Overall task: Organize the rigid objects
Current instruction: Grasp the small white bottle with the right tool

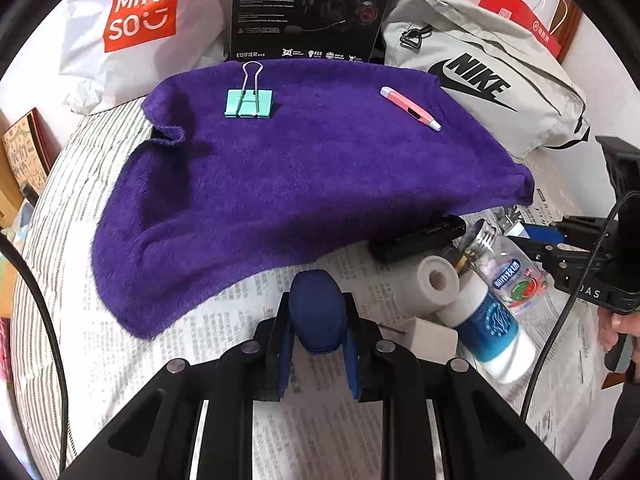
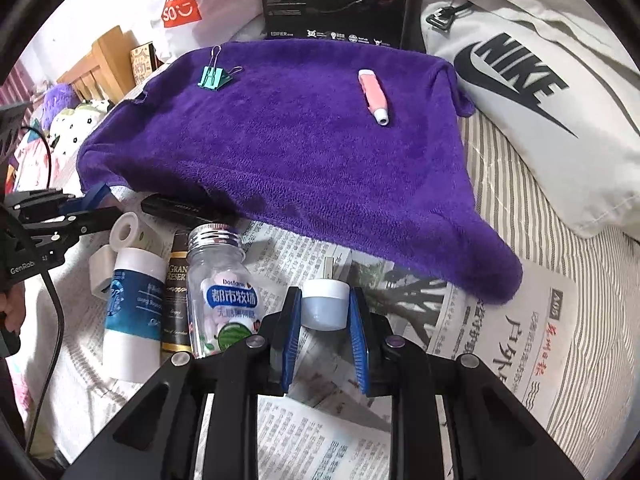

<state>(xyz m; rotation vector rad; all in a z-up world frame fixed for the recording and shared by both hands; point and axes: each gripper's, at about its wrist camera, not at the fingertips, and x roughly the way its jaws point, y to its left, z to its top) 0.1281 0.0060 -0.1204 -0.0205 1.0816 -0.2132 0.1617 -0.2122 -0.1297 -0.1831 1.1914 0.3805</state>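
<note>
Two claws are at work over a bed spread with newspaper (image 2: 532,344). Left to right: the left claw (image 1: 317,322) is clamped tight on a dark blue oval thing (image 1: 316,312), held just above the newsprint at the near edge of a purple towel (image 1: 304,168). On that towel, toward its far side, lie a green binder clip (image 1: 249,103) on the left and a pink pen-like item (image 1: 410,109) on the right, well apart from each other.

Right of the left claw sits a cluster on the paper: a black case (image 1: 416,240) partly under the towel's edge, tape rolls (image 1: 438,282), a white-and-blue bottle (image 1: 494,326), and a clear candy jar (image 1: 506,268) with a metal threaded neck, all lying close together. A dark tube (image 2: 176,300) rests between bottle and jar in the right wrist view.

The right claw (image 2: 325,310) is just beside the candy jar, its blue pads pressed on both sides of a small jar (image 2: 325,306) with a white cap and pale blue body, standing on the newspaper.

Behind the towel stand a Miniso bag (image 1: 140,12), a black Edifier box (image 1: 312,8) and a grey Nike bag (image 1: 480,76).
</note>
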